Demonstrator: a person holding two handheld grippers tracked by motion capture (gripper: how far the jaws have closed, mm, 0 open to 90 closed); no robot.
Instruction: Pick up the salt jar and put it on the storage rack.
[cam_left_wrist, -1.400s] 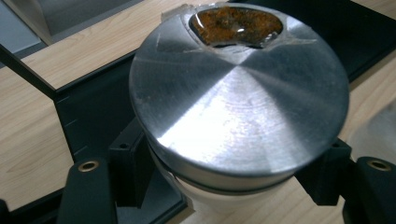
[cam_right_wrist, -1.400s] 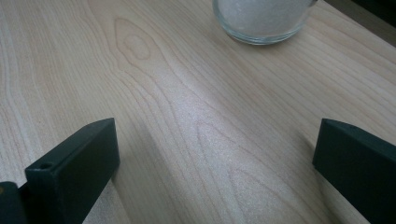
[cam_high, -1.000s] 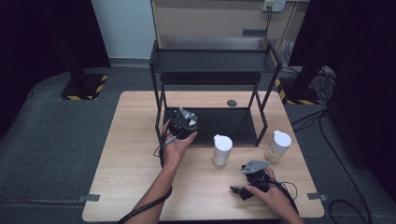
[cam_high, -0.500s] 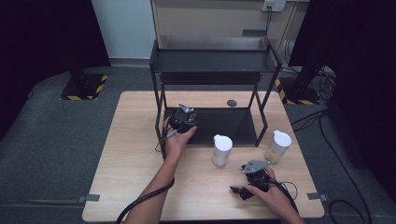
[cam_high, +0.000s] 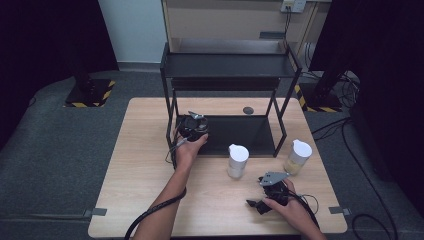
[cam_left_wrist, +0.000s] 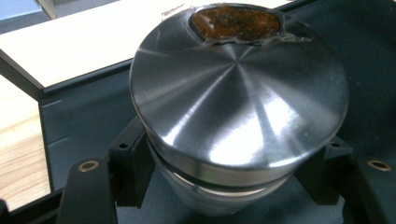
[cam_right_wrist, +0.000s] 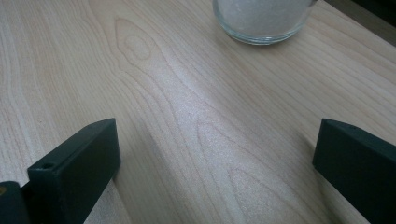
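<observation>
My left gripper (cam_high: 193, 127) is shut on a glass jar with a brushed steel lid (cam_left_wrist: 238, 93). The lid has a torn opening that shows brown contents. The jar hangs just over the left end of the lower shelf (cam_high: 240, 132) of a black two-level rack (cam_high: 227, 65). In the left gripper view both jaws press the jar's sides below the lid. My right gripper (cam_high: 259, 204) rests on the wooden table (cam_high: 145, 165) near its front right, jaws wide open (cam_right_wrist: 215, 149) with bare wood between them.
Two white-lidded jars stand in front of the rack: one in the middle (cam_high: 238, 160), one at the right (cam_high: 298, 156). The base of a glass jar (cam_right_wrist: 261, 18) is ahead of the right gripper. A small dark disc (cam_high: 248, 110) lies behind the rack.
My left hand has shifted the steel-lidded jar a little toward the rack's lower shelf and slightly down. The right hand has stayed put.
</observation>
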